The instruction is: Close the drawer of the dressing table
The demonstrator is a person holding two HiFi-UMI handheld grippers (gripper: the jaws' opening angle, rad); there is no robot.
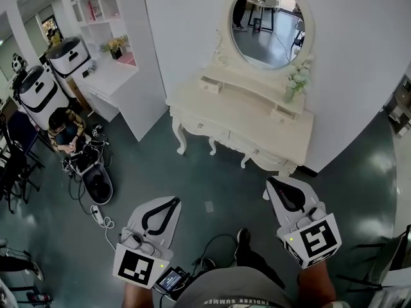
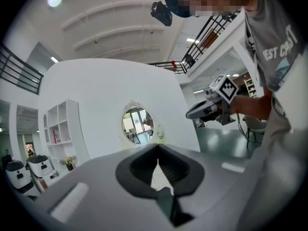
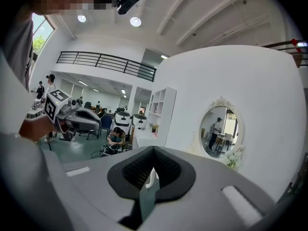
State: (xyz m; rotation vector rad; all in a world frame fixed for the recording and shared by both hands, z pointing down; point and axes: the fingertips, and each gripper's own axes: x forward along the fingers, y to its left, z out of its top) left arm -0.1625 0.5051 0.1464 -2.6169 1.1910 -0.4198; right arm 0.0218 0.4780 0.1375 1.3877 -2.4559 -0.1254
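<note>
The cream dressing table (image 1: 241, 111) stands against the white wall ahead, under its oval mirror (image 1: 268, 24). On its upper shelf, the small left drawer (image 1: 210, 85) sticks out a little; the small right drawer (image 1: 282, 115) and the wide front drawers (image 1: 207, 129) look flush. Both grippers hover over the floor well short of the table, touching nothing. My left gripper (image 1: 173, 199) (image 2: 157, 148) is shut and empty. My right gripper (image 1: 271, 182) (image 3: 153, 150) is also shut and empty, and is the nearer one to the table's right legs. The mirror (image 3: 221, 131) shows in both gripper views.
A flower vase (image 1: 295, 82) stands on the table top. A white shelf unit with a desk (image 1: 112, 76) is to the left. A person (image 1: 64, 130) sits on the floor beside two white machines (image 1: 40, 88). Cables (image 1: 97, 215) lie on the floor near my left gripper.
</note>
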